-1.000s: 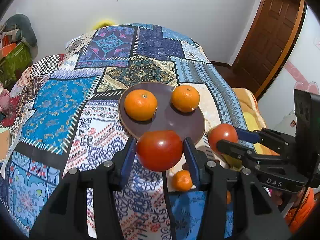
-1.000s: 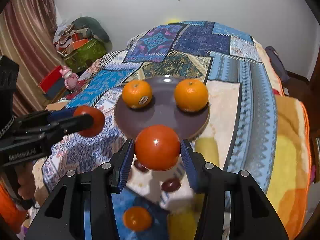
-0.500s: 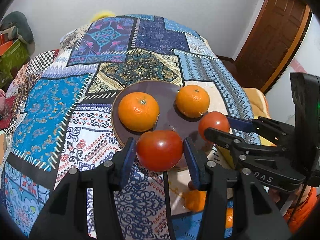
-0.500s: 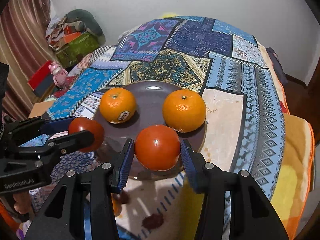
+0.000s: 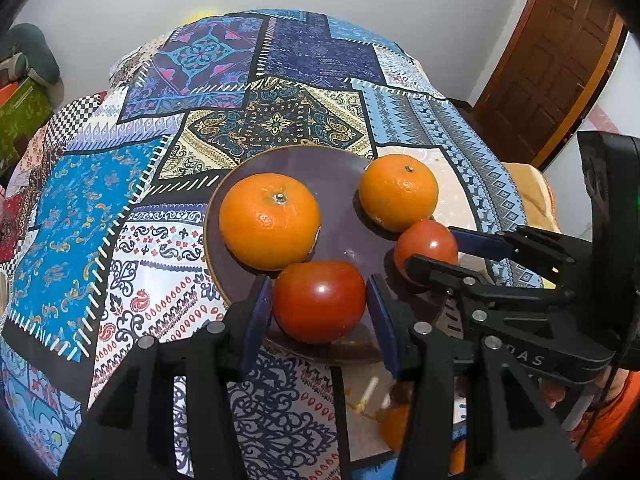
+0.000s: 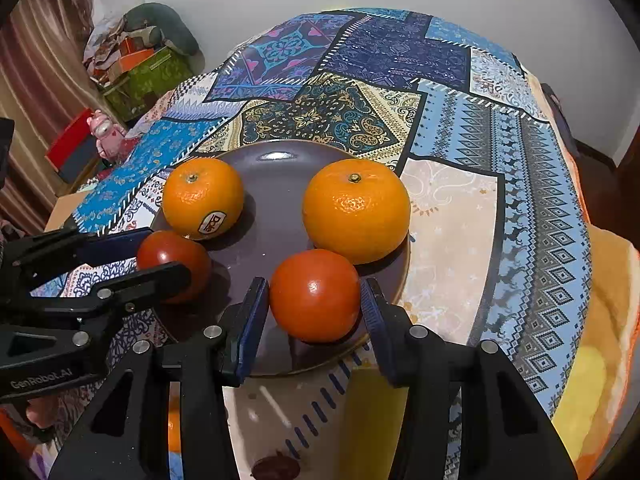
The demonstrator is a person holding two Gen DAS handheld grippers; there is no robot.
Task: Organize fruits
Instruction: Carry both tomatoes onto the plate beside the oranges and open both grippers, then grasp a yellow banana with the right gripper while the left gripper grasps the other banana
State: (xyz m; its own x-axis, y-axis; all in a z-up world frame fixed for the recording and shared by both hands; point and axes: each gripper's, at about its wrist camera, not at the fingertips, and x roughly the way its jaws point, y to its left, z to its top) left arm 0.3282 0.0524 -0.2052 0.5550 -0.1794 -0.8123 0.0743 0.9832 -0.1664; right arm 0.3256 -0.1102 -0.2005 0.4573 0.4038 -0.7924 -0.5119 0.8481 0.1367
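We've got a tomato in each gripper, both over the near rim of the brown plate. Left gripper: jaws partly open, pads closed on the left tomato, which sits squarely between them. Right gripper: same width, pads clamped on the right tomato. Whether either tomato touches the plate we can't tell. Ahead of the left jaws sits the sticker orange, nearly touching the held tomato. Ahead of the right jaws, just beyond its tomato, is the second orange. Below and behind both jaws, blurred, another orange fruit lies on the patchwork cloth.
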